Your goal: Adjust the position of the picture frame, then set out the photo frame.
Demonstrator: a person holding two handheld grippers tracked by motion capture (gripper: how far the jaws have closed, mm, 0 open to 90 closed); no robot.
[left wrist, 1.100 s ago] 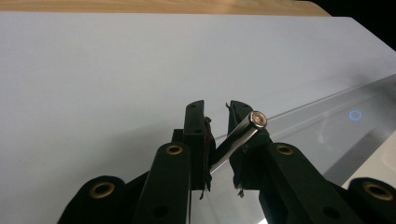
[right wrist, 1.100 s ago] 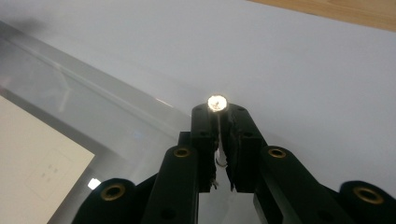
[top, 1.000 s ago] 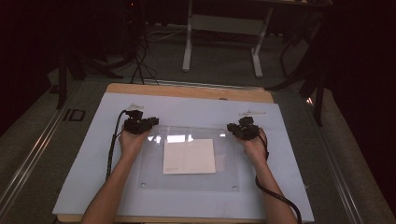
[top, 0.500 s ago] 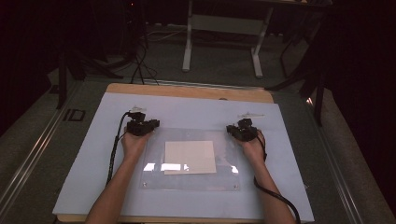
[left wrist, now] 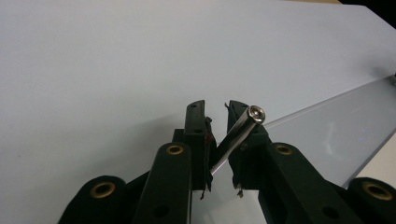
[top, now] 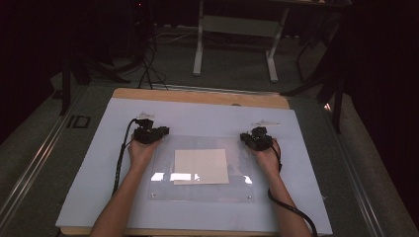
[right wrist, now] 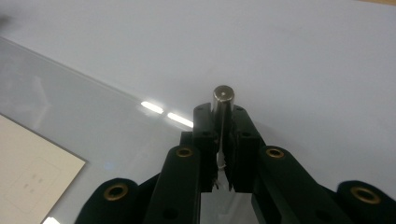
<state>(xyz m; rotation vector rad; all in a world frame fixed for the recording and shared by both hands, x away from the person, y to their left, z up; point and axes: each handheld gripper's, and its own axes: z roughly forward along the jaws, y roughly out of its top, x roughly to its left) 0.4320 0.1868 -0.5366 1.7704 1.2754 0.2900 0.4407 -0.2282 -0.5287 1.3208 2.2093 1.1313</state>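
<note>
Clear acrylic plate [top: 202,190] lies flat; your left gripper [left wrist: 217,114] and right gripper [right wrist: 223,116] each pinch a steel pin [left wrist: 236,135], neither fitted yet.

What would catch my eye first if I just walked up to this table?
Probably the clear plastic sheet lying mid-table over a cream paper square. At its far corners, the left gripper and right gripper each clamp a shiny metal pin: one slanted, the other upright.
</note>
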